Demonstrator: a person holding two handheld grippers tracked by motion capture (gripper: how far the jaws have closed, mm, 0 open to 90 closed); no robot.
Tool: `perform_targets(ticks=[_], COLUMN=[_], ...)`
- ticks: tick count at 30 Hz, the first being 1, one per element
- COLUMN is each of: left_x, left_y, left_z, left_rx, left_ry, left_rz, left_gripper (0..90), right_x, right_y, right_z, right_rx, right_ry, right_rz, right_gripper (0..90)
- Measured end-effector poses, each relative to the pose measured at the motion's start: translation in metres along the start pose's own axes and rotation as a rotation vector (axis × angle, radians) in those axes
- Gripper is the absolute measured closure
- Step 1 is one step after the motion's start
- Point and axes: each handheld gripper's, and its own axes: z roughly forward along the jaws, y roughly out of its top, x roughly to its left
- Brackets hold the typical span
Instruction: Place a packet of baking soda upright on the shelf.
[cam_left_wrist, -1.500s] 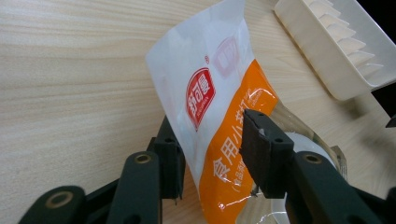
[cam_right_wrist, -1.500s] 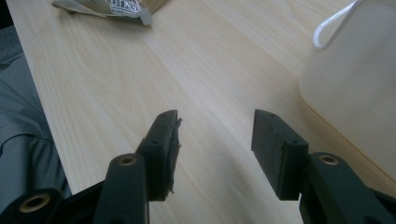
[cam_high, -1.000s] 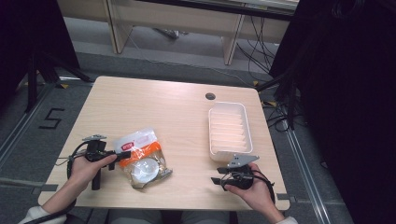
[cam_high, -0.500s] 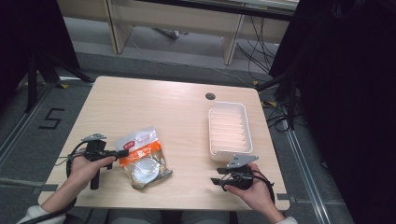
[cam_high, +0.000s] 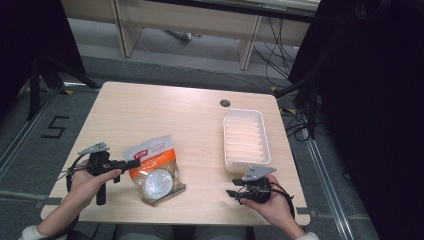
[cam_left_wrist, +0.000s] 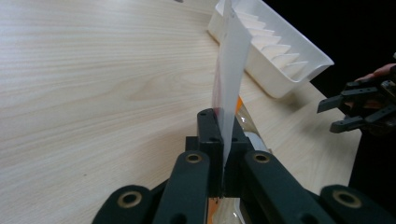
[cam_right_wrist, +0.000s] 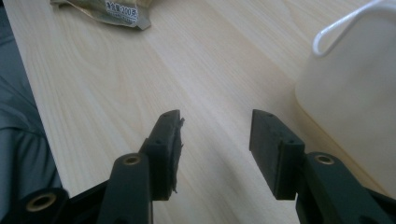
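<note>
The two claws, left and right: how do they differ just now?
The left claw is shut on the edge of the orange snack bag; the right claw stands open with nothing between its jaws. The left is by the bag, the right beside the white tray. Both are black and hand-held.

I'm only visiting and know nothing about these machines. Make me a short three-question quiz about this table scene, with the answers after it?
1. True or false: the left gripper is clamped on the edge of the snack bag.
2. What stands nearest the right gripper: A) a cup, B) the white tray, C) a bottle?
3. Fill in: the right gripper's jaws are ____, with nothing between them.

Key: 1 true; 2 B; 3 open.
</note>
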Motion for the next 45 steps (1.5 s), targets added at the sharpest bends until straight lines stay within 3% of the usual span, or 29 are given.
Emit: perform_targets(ticks=[3,8,13,16,19,20,21,22,23,24,25,27,28,29,30,32,33,35,37,39,41,45], left_x=[-0.006,-0.02,-0.035,-0.042,-0.047,-0.048,-0.049,-0.05,-0.051,-0.053,-0.054,-0.057,-0.057,-0.059,-0.061,-0.063,-0.065,-0.066,-0.068,-0.07,-0.07,-0.072], left_y=[0.001,0.003,0.005,0.006,0.006,0.006,0.006,0.006,0.006,0.006,0.006,0.006,0.007,0.007,0.006,0.007,0.007,0.008,0.007,0.007,0.008,0.008], left_z=[-0.003,-0.003,-0.004,-0.004,-0.004,-0.003,-0.003,-0.003,-0.003,-0.003,-0.002,-0.001,-0.001,0.0,0.001,0.002,0.003,0.004,0.006,0.007,0.008,0.01], left_rx=[-0.007,-0.019,-0.021,-0.02,-0.018,-0.02,-0.017,-0.017,-0.018,-0.016,-0.015,-0.013,-0.013,-0.011,-0.01,-0.005,-0.005,-0.001,-0.002,0.003,0.003,0.006], left_ry=[-0.024,-0.066,-0.098,-0.139,-0.147,-0.152,-0.156,-0.157,-0.162,-0.16,-0.169,-0.168,-0.179,-0.176,-0.176,-0.186,-0.185,-0.198,-0.203,-0.202,-0.213,-0.21], left_rz=[0.029,0.068,0.119,0.165,0.192,0.197,0.201,0.209,0.214,0.215,0.229,0.225,0.25,0.245,0.235,0.258,0.248,0.282,0.264,0.268,0.287,0.27], left_gripper=[89.1,89.1,89.1,89.2,89.1,89.2,89.2,89.1,89.2,89.2,89.1,89.1,89.2,89.1,89.2,89.1,89.1,89.1,89.1,89.1,89.1,89.1], right_x=[-0.001,-0.002,-0.003,-0.004,-0.005,-0.008,-0.006,-0.007,-0.006,-0.006,-0.004,-0.003,-0.001,0.0,0.001,0.003,0.004,0.005,0.006,0.008,0.008,0.013], right_y=[0.005,0.018,0.047,0.057,0.071,0.077,0.082,0.088,0.093,0.1,0.105,0.117,0.121,0.127,0.137,0.141,0.15,0.153,0.16,0.164,0.167,0.177], right_z=[-0.003,-0.007,-0.015,-0.019,-0.024,-0.024,-0.025,-0.026,-0.026,-0.026,-0.026,-0.023,-0.023,-0.021,-0.016,-0.014,-0.008,-0.006,0.001,0.006,0.012,0.018], right_rx=[0.014,0.017,0.028,0.038,0.051,0.037,0.047,0.046,0.049,0.054,0.061,0.068,0.079,0.081,0.085,0.092,0.096,0.105,0.108,0.129,0.146,0.183], right_ry=[0.005,-0.028,-0.033,-0.028,-0.016,-0.008,-0.017,0.013,-0.002,0.012,0.015,0.036,0.033,0.039,0.062,0.06,0.082,0.08,0.103,0.125,0.151,0.176], right_rz=[-0.046,-0.085,-0.172,-0.189,-0.197,-0.243,-0.221,-0.249,-0.25,-0.288,-0.284,-0.333,-0.33,-0.345,-0.39,-0.379,-0.43,-0.414,-0.45,-0.436,-0.449,-0.494], right_gripper=[55.3,55.1,54.6,53.4,51.5,51.3,51.0,50.4,49.8,49.2,48.7,47.6,47.4,47.0,46.5,46.2,45.9,45.9,45.8,45.8,46.4,49.1])
